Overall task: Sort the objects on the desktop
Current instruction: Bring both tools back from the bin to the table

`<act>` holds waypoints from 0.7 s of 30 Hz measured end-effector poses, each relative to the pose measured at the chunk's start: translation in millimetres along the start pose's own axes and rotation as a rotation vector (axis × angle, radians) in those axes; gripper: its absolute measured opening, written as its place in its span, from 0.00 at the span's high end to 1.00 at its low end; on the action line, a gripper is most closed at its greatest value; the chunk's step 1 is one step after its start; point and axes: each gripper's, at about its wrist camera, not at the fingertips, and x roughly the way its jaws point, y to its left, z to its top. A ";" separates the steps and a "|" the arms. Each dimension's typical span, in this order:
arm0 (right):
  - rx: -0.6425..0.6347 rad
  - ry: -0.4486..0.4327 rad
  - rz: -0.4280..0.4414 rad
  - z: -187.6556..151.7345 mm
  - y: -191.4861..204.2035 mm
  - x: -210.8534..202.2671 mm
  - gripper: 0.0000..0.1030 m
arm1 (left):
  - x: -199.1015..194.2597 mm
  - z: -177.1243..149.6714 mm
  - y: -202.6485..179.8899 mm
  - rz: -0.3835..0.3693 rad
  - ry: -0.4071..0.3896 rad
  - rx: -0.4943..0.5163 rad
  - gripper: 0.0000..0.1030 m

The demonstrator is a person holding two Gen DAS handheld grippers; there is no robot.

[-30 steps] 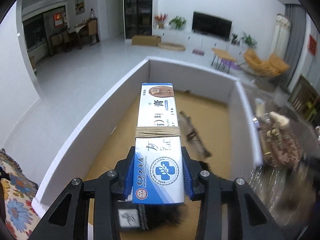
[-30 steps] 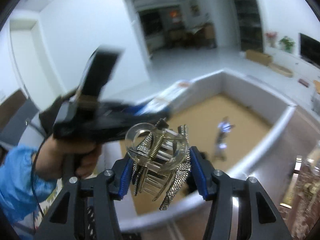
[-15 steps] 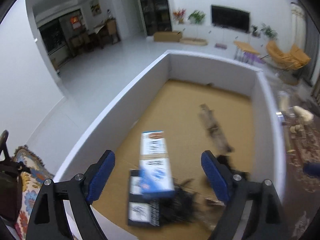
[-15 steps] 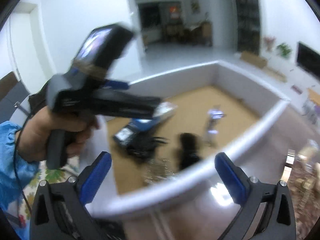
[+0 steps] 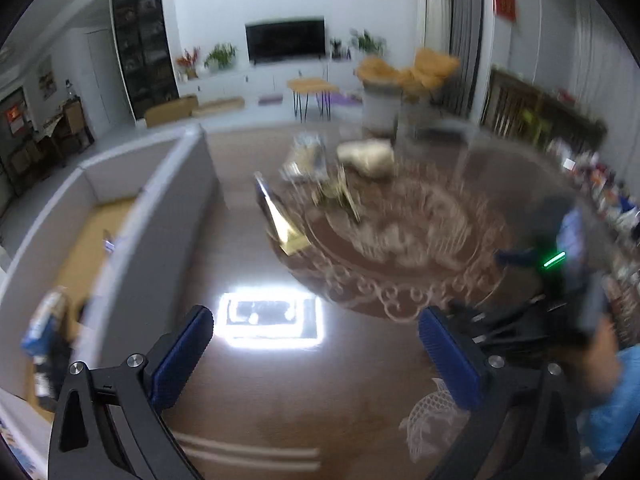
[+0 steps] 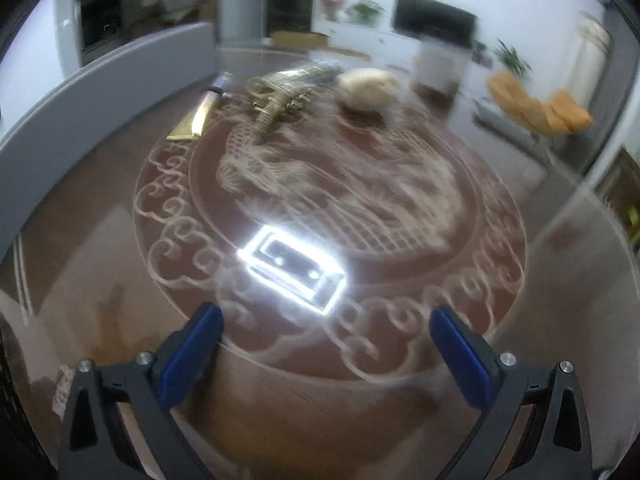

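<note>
Both grippers have swung away from the white-walled box (image 5: 168, 216) since a second ago, when my left one clamped the ointment carton and my right one the hair claw clip; both dropped their loads half a second back. Now my left gripper (image 5: 316, 354) hangs with jaws spread wide and empty over the glass worktop (image 5: 360, 360), and my right gripper (image 6: 326, 344) is likewise released above the patterned centre. I see the right gripper's body and the hand holding it at the right edge of the left view, blurred. The ointment carton (image 5: 42, 322) lies inside the box, smeared and partly cut off by the near wall. Ahead on the worktop sit a gold tube (image 6: 196, 118), a glittery hair clip (image 6: 284, 98) and a pale rounded lump (image 6: 368, 88) I cannot identify. Motion blur softens everything. A lamp glare (image 6: 294, 268) washes out the glass.
</note>
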 end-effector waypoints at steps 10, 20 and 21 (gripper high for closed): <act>0.070 0.017 0.007 -1.6 -14.4 3.7 0.00 | 101.2 -14.8 -11.6 0.070 0.123 -0.105 0.00; 0.071 0.016 0.006 -1.1 -14.5 4.4 0.00 | 100.0 -23.2 -9.9 0.044 0.100 -0.126 0.00; 0.071 0.017 0.006 -1.5 -14.1 4.3 0.00 | 100.4 -23.0 -9.6 0.044 0.100 -0.126 0.00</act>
